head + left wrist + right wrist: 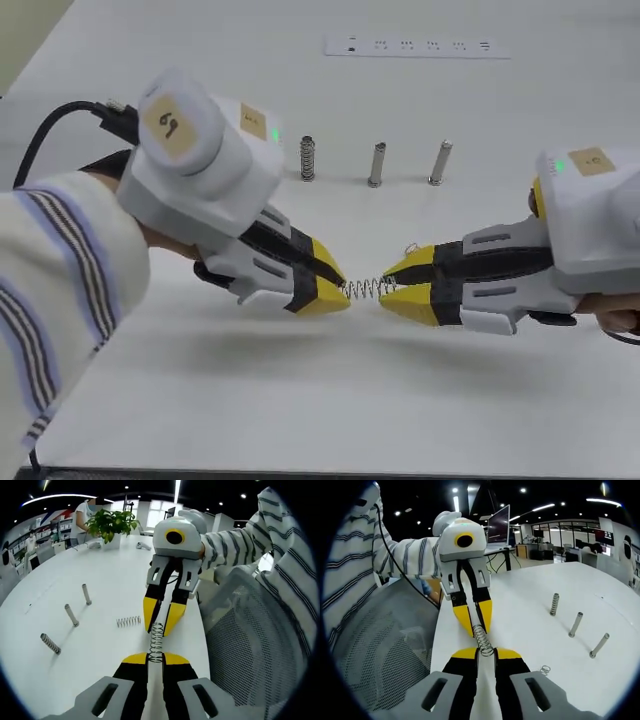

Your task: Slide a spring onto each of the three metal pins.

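Head view puts both grippers tip to tip, low over the white surface (300, 400). My left gripper (338, 291) and right gripper (392, 287) are each pinched narrow on one end of the same spring (367, 289), which spans the gap between them. Beyond them stand the three pins. The left pin (307, 158) wears a spring, while the middle pin (377, 164) and right pin (440, 162) are bare. A spare spring (129, 621) lies on the surface near the grippers.

I judge this to be a re-grip before loading the second pin. To do it well, I'd release one gripper gently so the coil isn't pulled out of shape. The other should hold near one end, leaving the bore free. Then I'd turn the spring upright, centre it over the middle pin, lower it straight, and open only once several coils are seated.
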Demonstrator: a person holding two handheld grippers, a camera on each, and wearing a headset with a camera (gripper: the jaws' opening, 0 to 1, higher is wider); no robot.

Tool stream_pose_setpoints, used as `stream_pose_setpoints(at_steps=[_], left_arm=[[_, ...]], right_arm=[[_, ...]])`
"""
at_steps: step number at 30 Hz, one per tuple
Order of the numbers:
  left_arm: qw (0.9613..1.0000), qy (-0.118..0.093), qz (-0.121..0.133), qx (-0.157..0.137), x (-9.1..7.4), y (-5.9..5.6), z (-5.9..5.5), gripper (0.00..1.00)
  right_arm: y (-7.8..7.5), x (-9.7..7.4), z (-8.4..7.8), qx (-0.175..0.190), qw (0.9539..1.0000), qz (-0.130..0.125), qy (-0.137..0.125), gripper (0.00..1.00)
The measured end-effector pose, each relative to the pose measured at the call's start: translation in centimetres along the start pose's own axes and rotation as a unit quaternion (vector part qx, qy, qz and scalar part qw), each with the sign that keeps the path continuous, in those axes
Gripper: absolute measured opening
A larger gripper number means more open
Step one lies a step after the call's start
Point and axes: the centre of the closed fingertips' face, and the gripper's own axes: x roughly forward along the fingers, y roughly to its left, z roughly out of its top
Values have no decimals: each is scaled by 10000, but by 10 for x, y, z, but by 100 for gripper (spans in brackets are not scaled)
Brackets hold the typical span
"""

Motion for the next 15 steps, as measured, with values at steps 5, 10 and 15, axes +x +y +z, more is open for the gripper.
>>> stream_pose_setpoints(at_steps=[5, 10, 15], left_arm=[[10000, -49, 21, -18, 0, 0, 0, 1], [10000, -35, 38, 8, 0, -4, -1, 1], [10000, -14, 52, 67, 1, -8, -3, 1]], right_arm=[[1, 0, 1, -13, 10000, 32, 17, 9], [5, -1, 0, 19, 9998, 212, 44, 9], [10, -3, 3, 110, 9993, 358, -13, 9]])
